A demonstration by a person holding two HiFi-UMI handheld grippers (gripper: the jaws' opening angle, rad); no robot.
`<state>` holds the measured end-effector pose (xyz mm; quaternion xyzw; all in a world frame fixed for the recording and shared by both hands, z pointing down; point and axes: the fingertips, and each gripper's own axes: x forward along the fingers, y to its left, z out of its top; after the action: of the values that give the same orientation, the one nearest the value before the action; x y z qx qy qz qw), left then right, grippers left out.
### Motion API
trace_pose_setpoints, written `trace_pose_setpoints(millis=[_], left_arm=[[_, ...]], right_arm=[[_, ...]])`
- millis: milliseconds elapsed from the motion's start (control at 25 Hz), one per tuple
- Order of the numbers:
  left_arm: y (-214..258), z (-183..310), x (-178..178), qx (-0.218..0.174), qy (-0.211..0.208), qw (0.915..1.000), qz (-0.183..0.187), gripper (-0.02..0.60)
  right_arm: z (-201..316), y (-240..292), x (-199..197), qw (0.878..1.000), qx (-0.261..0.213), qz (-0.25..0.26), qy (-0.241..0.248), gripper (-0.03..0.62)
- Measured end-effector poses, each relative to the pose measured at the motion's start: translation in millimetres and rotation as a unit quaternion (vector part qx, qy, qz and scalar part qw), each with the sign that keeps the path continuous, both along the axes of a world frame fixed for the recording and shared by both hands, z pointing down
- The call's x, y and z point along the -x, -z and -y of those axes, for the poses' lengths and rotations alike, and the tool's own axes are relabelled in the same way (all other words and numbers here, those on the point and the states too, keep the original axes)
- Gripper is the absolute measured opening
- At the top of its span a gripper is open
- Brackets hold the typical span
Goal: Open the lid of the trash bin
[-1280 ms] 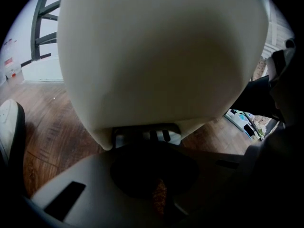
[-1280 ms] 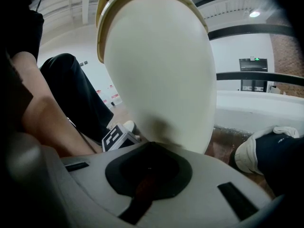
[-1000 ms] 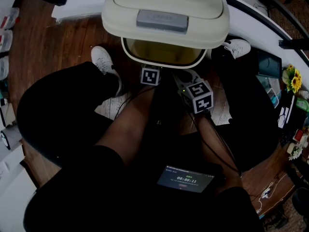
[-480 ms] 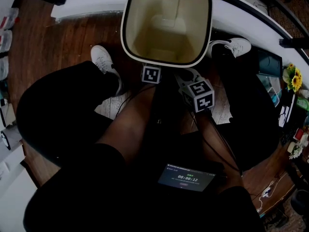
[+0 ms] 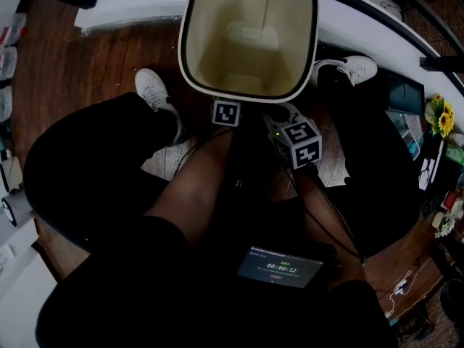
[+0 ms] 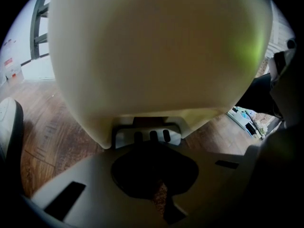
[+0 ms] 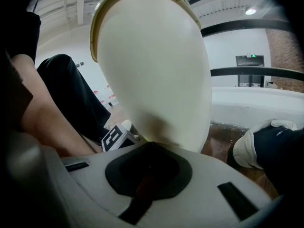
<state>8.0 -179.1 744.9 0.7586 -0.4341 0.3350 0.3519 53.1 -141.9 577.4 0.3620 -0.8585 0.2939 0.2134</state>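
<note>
The cream trash bin (image 5: 248,35) stands on the wooden floor straight ahead, its mouth wide open so that I look down into the bare inside. The lid does not cover the mouth and I cannot make it out. My left gripper (image 5: 226,107) sits low at the bin's front, jaws shut, its tip (image 6: 152,148) against the grey foot pedal (image 6: 148,136) under the bin wall (image 6: 156,56). My right gripper (image 5: 281,120) is beside it to the right, shut and holding nothing, its tip (image 7: 149,148) close to the bin's rounded side (image 7: 156,70).
The person's white shoes (image 5: 154,89) (image 5: 355,69) flank the bin, with dark-trousered legs on both sides. A small screen with a running timer (image 5: 279,267) sits on the lap. A white ledge (image 5: 130,9) runs behind the bin. Flowers and small items (image 5: 438,118) lie at the right.
A second ago the lid lay over the bin, tilted up at the front; it swung fully up and the inside now shows. Both grippers have stayed almost where they were.
</note>
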Motion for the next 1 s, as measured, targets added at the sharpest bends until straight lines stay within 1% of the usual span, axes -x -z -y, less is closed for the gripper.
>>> trace_pose_setpoints(millis=[280, 680, 1000], left_arm=[[1.1, 0.9, 2.8, -0.002, 0.001, 0.9999, 0.011, 0.028], [-1.1, -2.4, -1.1, 0.004, 0.007, 1.0, -0.005, 0.021], [-0.2, -2.5, -1.1, 0.001, 0.005, 1.0, -0.004, 0.012]], right_arm=[[-0.1, -0.2, -2.2, 1.0, 0.0, -0.002, -0.004, 0.018], [-1.0, 1.0, -1.2, 1.0, -0.001, -0.003, -0.002, 0.018], [-0.8, 0.9, -1.6, 1.0, -0.001, -0.003, -0.003, 0.018]])
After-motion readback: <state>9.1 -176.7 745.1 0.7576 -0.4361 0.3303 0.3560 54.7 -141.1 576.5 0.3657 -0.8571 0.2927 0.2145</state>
